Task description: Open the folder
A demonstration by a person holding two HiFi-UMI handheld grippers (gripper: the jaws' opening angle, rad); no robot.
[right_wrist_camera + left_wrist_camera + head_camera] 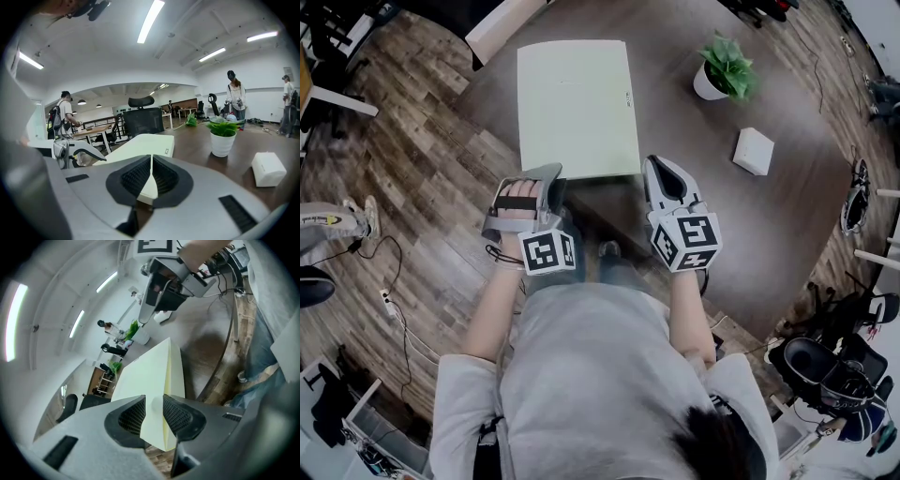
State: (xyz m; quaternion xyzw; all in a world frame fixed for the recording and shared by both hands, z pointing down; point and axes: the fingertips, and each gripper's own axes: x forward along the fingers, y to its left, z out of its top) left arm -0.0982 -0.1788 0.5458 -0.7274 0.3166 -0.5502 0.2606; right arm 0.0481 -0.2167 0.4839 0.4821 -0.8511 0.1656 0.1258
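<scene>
A pale cream folder [578, 108] lies shut and flat on the dark round table [741, 225], its near edge toward me. My left gripper [549, 176] is at the near left corner. In the left gripper view it [154, 411] is turned on its side, and the folder's corner [157, 380] fills the narrow gap between the pads. My right gripper [660, 173] is at the near right corner. In the right gripper view its jaws [151, 171] are almost together, with a thin sliver of the folder's corner [149, 190] between them.
A potted plant [724, 75] and a small white box [754, 151] stand on the table right of the folder; both show in the right gripper view, plant [223, 136] and box [268, 168]. A black office chair [144, 119] stands behind the table. People stand in the background.
</scene>
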